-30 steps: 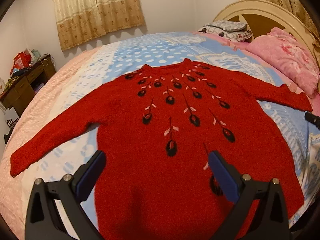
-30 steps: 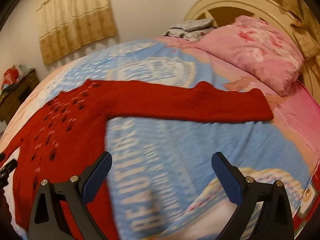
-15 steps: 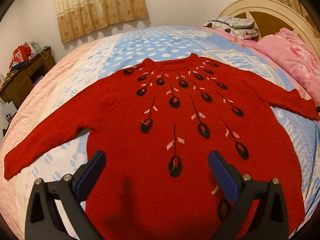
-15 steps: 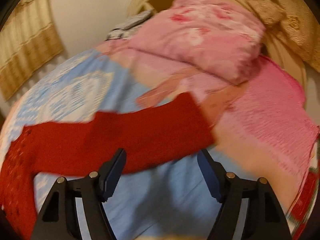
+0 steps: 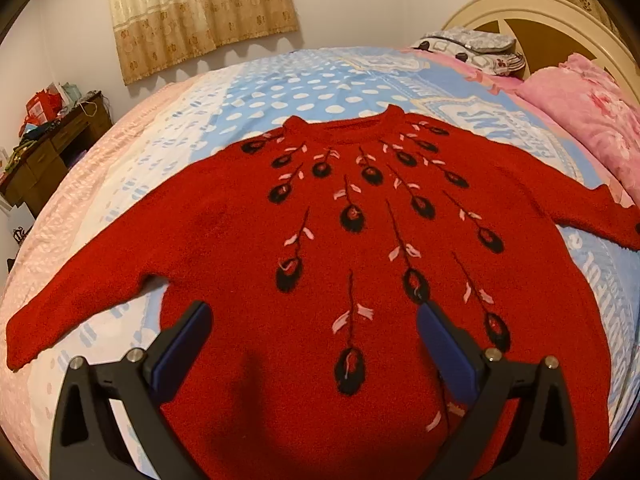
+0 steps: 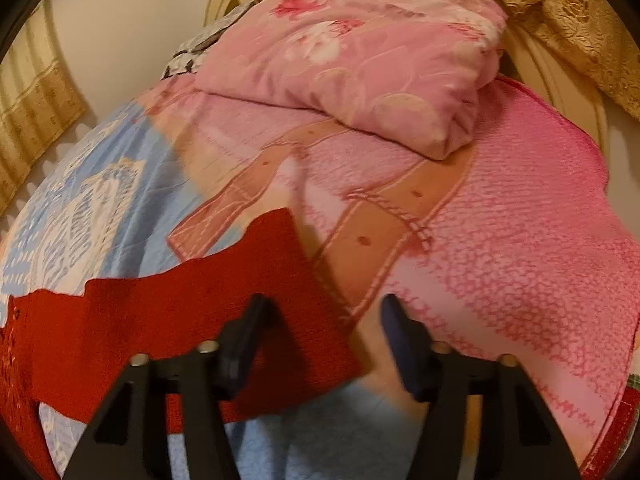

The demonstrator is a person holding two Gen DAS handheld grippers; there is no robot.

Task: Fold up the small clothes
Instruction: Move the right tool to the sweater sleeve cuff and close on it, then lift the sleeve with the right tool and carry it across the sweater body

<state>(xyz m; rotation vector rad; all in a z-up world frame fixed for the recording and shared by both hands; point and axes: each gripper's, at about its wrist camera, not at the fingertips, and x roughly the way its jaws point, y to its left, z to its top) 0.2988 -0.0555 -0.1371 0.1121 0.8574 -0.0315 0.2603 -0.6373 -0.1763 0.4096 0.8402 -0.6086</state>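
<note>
The bed (image 5: pixel 132 168), covered by a blue, white and pink printed sheet, fills both views, with a cream headboard (image 5: pixel 532 12) at the far right. A red sweater (image 5: pixel 360 240) with black and pink feather motifs lies flat and face up on the bed, neckline far, hem near, both sleeves spread out to left and right. A pink floral pillow (image 6: pixel 360 52) rests at the head of the bed, far from the right sleeve cuff (image 6: pixel 280 280). The left gripper (image 5: pixel 312 344) hovers above the lower body of the sweater, jaws spread wide and holding nothing; the sweater's middle shows between them. The right gripper (image 6: pixel 324 332) is at the cuff end of the right sleeve, jaws spread, with the cuff edge lying between them, not pinched.
</note>
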